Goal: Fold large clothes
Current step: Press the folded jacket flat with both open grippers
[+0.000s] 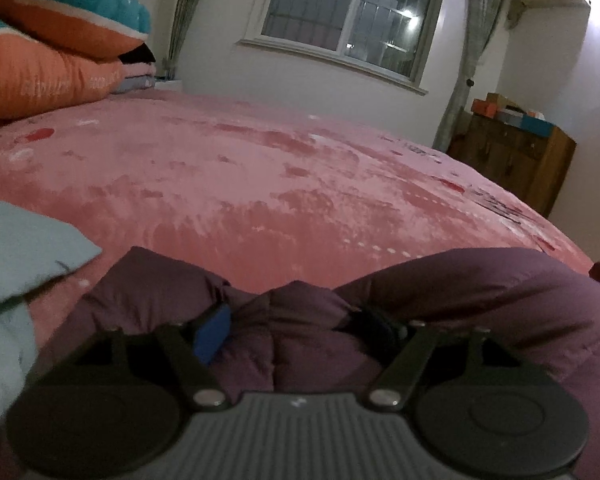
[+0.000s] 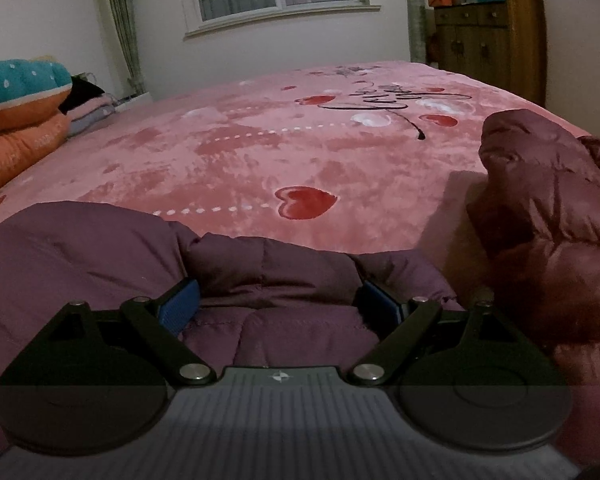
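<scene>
My left hand-held gripper (image 1: 296,326) is spread wide over a puffy fold of the purple jacket (image 1: 308,344), pads not pinching. Right hand-held gripper (image 2: 280,300), same deal. Jacket's on the near edge of the pink bed (image 2: 260,152), maroon coat (image 2: 548,208) beside it.

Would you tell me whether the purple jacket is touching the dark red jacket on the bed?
Touching. In the right wrist view, the dark red jacket slumps against the purple jacket at the lower right, with no blanket showing between them.
</scene>
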A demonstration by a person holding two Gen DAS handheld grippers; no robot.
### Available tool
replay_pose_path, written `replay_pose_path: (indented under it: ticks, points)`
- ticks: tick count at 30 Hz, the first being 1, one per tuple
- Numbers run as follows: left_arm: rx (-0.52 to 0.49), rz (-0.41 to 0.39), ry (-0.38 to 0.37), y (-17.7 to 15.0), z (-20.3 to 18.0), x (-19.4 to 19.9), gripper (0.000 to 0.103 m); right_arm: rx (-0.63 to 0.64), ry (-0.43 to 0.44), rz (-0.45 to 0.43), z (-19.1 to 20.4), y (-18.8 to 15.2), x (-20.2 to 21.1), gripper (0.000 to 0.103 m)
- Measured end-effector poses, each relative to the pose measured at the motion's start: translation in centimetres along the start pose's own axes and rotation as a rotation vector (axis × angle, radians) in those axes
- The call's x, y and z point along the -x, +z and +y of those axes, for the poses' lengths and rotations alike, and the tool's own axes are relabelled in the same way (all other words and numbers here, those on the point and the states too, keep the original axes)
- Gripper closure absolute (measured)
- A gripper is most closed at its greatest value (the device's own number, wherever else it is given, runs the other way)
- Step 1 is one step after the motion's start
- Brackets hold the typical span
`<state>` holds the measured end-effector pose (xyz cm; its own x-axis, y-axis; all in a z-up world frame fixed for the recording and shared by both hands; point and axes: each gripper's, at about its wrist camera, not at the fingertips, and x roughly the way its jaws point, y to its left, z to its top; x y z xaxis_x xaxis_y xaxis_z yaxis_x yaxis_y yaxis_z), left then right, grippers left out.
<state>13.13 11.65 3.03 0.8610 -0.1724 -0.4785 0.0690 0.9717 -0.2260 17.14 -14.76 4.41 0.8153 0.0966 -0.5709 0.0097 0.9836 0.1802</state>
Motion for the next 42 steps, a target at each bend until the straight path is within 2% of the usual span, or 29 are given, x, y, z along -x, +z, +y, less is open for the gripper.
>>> replay_pose_path:
  ticks: [12, 18, 23, 25, 27, 29, 30, 33, 36, 39, 42]
  points:
    - [0.023, 0.011, -0.017, -0.3, 0.5, -1.0, 0.027, 0.041, -0.038, -0.013, 0.5, -0.5, -0.5, 0.000]
    - [-0.004, 0.016, 0.006, -0.1, -0.1, -0.9, 0.025, 0.030, -0.032, -0.016, 0.3, -0.3, -0.1, 0.000]
    - [-0.041, 0.047, 0.049, 1.1, -1.0, 0.2, 0.023, -0.037, 0.014, -0.012, -0.7, 0.3, 1.3, 0.000]
    - [-0.034, 0.037, 0.034, 2.0, -1.1, 1.6, 0.023, -0.088, 0.069, -0.028, -1.5, 0.9, 2.8, 0.000]
    - [0.013, -0.010, -0.007, 3.2, -0.8, 4.1, 0.023, -0.125, 0.119, -0.047, -2.3, 1.6, 4.5, 0.000]
    - [0.050, -0.026, -0.049, 4.2, -0.3, 6.5, 0.015, -0.142, 0.149, -0.060, -2.9, 2.1, 6.2, 0.000]
    - [0.050, -0.028, -0.067, 4.5, -0.2, 7.6, 0.012, -0.150, 0.163, -0.061, -3.2, 2.4, 7.1, 0.000]
    - [0.002, -0.025, -0.100, 4.9, 0.4, 11.4, 0.012, -0.164, 0.210, -0.072, -4.2, 2.7, 9.7, 0.000]
    - [-0.001, 0.004, -0.110, 4.6, 1.3, 14.4, 0.011, -0.195, 0.225, -0.064, -5.4, 2.1, 12.0, 0.000]
    - [0.056, 0.007, -0.118, 3.4, 2.8, 17.6, 0.005, -0.238, 0.211, -0.041, -6.5, 0.7, 13.9, 0.000]
    - [0.115, 0.014, -0.107, 1.9, 3.9, 19.7, 0.004, -0.280, 0.183, -0.023, -7.4, -0.9, 15.5, 0.000]
